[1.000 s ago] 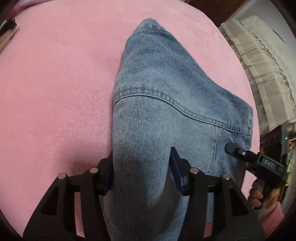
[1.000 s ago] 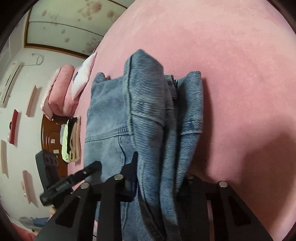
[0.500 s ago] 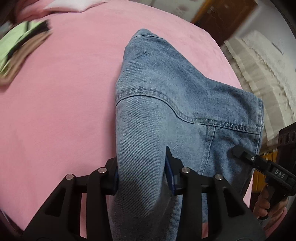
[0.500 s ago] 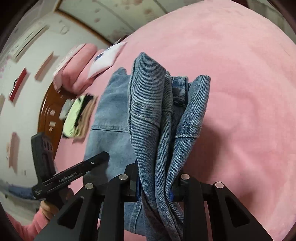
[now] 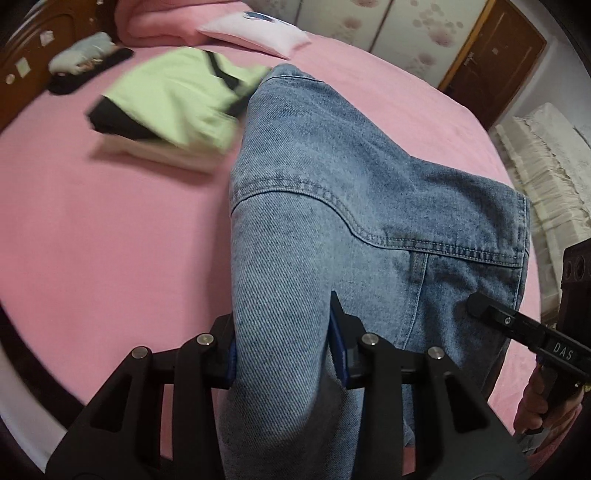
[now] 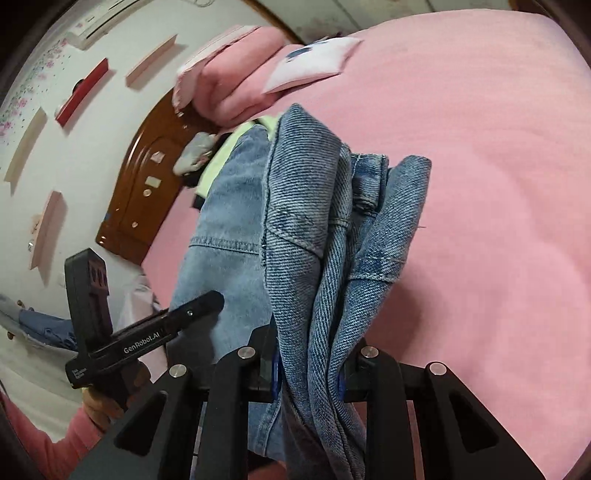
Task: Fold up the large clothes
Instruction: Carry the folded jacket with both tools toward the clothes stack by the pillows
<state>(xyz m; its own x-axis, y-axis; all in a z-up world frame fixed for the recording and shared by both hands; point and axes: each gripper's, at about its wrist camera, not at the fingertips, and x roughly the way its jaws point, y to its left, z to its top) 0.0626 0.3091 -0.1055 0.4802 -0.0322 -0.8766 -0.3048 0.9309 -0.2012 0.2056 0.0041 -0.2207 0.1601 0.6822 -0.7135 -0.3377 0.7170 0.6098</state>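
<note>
A folded blue denim garment (image 5: 332, 184) hangs lifted over the pink bed (image 5: 110, 240), held at two places. In the left wrist view my left gripper (image 5: 282, 332) is shut on a thick fold of it, blue pads pressed into the cloth. The right wrist view shows my right gripper (image 6: 310, 369) shut on a bunch of several denim layers (image 6: 332, 240) that hang from its jaws. Each gripper shows in the other's view: the right one (image 5: 517, 325) at the garment's right edge, the left one (image 6: 177, 321) at its left edge, each held by a hand.
A folded stack of light-green and black clothes (image 5: 173, 99) lies on the bed just beyond the denim. Pink bedding (image 5: 166, 22) and a pale pillow (image 5: 255, 33) sit by the wooden headboard (image 6: 147, 177). A wooden door (image 5: 491, 55) and white lace fabric (image 5: 546, 166) stand to the right.
Both grippers have carried the denim up and toward the head of the bed. The green-and-black stack, pillows and headboard have come into view. The left jaws closed tighter on the fold.
</note>
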